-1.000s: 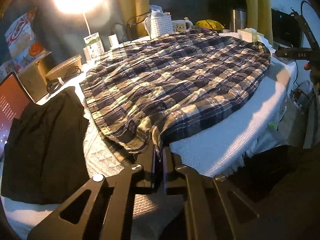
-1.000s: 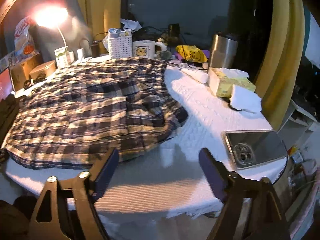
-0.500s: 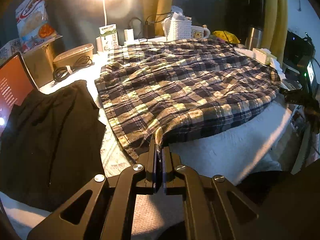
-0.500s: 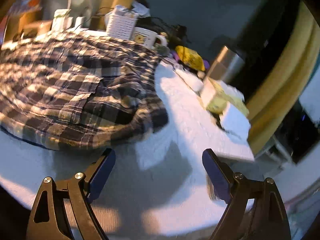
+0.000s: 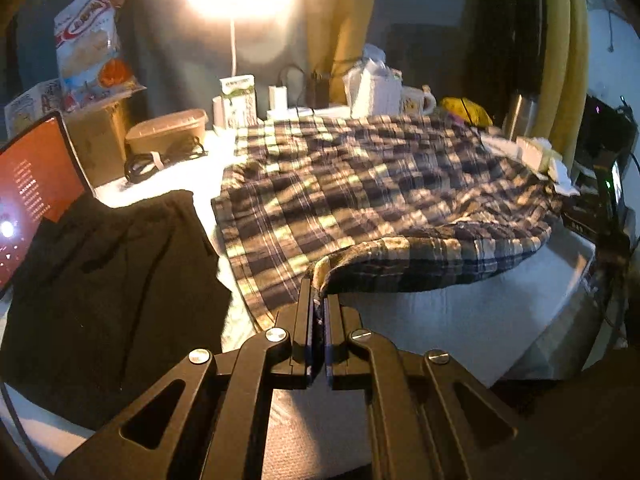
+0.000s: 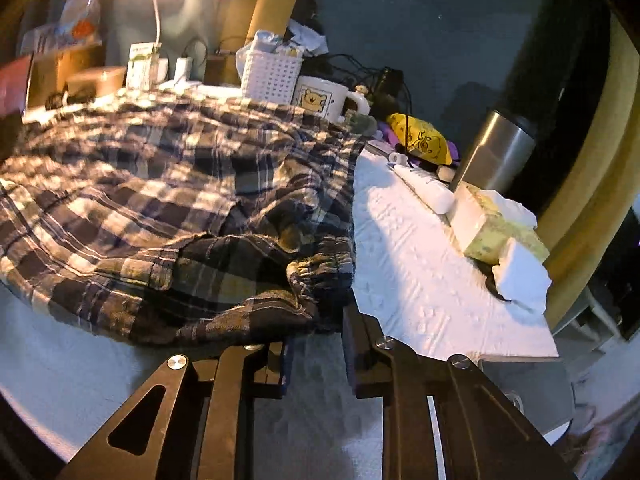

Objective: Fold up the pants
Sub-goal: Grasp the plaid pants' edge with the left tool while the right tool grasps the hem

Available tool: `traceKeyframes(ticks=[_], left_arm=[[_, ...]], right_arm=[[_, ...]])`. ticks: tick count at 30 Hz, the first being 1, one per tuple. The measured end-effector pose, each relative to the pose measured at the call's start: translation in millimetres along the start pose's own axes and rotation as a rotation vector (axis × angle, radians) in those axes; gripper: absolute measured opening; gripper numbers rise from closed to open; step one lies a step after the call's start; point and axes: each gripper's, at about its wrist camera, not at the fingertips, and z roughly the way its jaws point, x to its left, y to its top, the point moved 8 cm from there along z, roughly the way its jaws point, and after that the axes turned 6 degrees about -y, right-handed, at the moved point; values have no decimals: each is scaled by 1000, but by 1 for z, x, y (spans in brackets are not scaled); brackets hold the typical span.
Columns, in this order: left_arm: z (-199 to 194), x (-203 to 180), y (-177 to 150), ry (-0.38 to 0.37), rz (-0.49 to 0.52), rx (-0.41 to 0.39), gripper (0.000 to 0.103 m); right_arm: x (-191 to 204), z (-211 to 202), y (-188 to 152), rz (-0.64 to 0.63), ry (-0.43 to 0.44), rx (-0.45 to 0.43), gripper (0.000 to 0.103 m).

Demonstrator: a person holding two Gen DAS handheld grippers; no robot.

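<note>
We hold the left gripper [image 5: 318, 300] clenched on the near hem corner of the plaid pants [image 5: 376, 192], lifted off the white table cover [image 6: 420, 272]. Our right gripper [image 6: 316, 332], fingers apart, sits just short of the waistband corner. The pants' long axis runs between both grippers.

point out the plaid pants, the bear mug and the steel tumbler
plaid pants [image 5: 380, 200], left wrist view, middle of the spread cloth
bear mug [image 6: 320, 98], right wrist view, its printed side
steel tumbler [image 6: 496, 152], right wrist view, its metal wall
</note>
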Motion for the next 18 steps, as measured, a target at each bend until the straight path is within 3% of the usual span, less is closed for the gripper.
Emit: traceKeyframes(ticks=[18], left_arm=[[-31,7,69,-8,-25,-166,3]], right_arm=[[-33,-39,50,163,28,-78,19]])
